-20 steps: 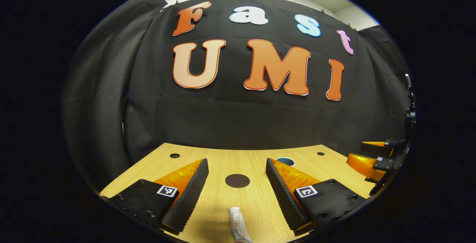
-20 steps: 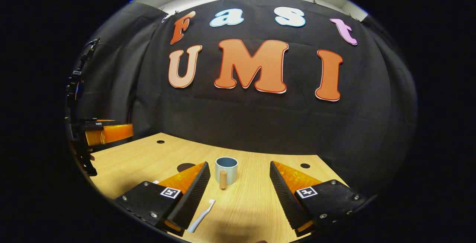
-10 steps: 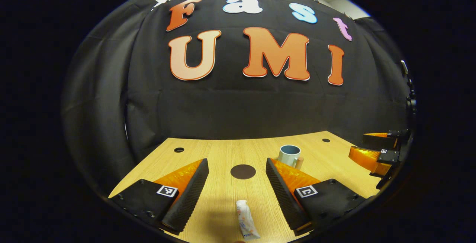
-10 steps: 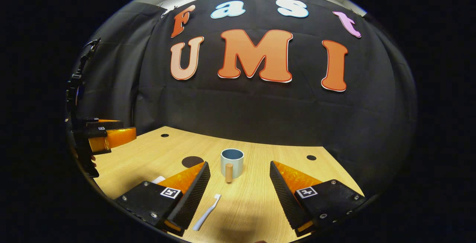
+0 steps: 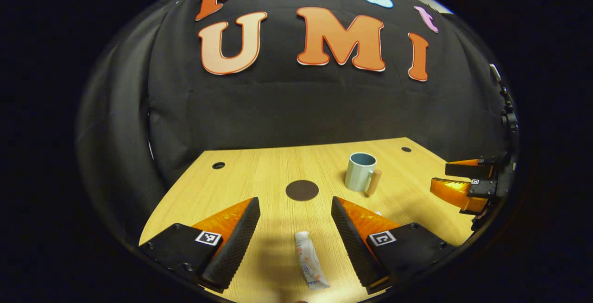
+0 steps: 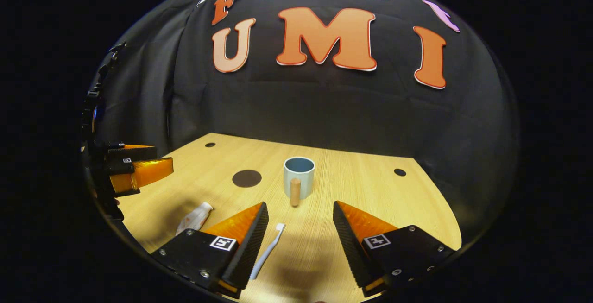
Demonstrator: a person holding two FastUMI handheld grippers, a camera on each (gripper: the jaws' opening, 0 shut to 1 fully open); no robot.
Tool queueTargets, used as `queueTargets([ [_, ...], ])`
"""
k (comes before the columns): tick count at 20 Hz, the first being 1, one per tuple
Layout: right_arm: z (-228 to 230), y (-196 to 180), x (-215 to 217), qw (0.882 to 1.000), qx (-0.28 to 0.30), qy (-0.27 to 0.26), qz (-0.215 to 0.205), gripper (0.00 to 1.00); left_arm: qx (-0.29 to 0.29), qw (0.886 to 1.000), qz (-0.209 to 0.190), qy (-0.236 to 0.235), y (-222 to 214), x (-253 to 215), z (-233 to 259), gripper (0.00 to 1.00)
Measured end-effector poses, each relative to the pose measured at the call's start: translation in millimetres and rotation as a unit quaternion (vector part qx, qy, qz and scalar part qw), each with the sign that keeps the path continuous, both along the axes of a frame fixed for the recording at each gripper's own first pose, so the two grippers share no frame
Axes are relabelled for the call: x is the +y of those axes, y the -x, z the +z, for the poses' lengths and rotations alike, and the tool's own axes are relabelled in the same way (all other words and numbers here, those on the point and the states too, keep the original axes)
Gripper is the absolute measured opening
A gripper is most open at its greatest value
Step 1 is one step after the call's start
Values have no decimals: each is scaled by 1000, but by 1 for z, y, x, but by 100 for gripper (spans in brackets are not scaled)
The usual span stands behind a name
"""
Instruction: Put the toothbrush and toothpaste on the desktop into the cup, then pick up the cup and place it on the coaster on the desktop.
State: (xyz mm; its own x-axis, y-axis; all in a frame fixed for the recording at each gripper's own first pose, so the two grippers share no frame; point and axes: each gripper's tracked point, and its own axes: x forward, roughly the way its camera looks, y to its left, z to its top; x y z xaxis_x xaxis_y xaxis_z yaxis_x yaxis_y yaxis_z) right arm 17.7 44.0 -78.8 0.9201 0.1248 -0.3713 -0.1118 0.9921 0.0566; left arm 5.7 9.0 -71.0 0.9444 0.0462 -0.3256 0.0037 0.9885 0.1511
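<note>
**Q:** Toothpaste first, then. Where does it lie, and what could spoil the pickup?

**A:** In the left gripper view the toothpaste tube (image 5: pixel 311 260) lies flat on the tabletop (image 5: pixel 259 178), between the fingers of the left tongs (image 5: pixel 295 222), which are spread wide and grasp nothing. The tube sits slightly askew to the fingers. If they close while too high, I judge they would pinch only its soft body and it could squirt or slide out. The coaster (image 5: pixel 302 190) lies just ahead; the cup (image 5: pixel 361 178) stands to its right with the wooden handle (image 5: pixel 373 182) facing this way. The right tongs (image 5: pixel 458 180) hang at the far right.

**Q:** And from the other side?

**A:** In the right gripper view the right tongs (image 6: pixel 299 229) are also released and empty. The toothbrush (image 6: pixel 268 250) lies on the tabletop just beside the left finger, not centred in the gap. Closing from here would likely nudge it aside or clip only its edge; being thin and flat, it may be hard to lift. The cup stands upright ahead, empty as far as I can see. A brush dropped in at a slant could tip it, I think. The left tongs (image 6: pixel 139 166) hover near the tube, so both reaching for the cup together risks a collision.
</note>
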Motion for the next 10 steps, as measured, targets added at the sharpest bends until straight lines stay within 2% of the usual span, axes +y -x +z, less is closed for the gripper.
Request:
queueTargets([
  [2,-14,1,8,999,33,-1,13,81,23,1000,2,1,-1,3,-12,100],
  [5,-40,6,21,995,93,-3,26,81,62,998,6,0,-2,5,-40,100],
  [6,-52,5,27,993,115,-4,34,81,80,997,6,2,-2,3,-51,100],
  [9,-82,15,46,981,186,-30,53,71,121,993,-1,3,-5,0,-81,100],
  [10,-90,17,46,976,206,-31,55,71,133,991,1,2,-6,2,-88,100],
])
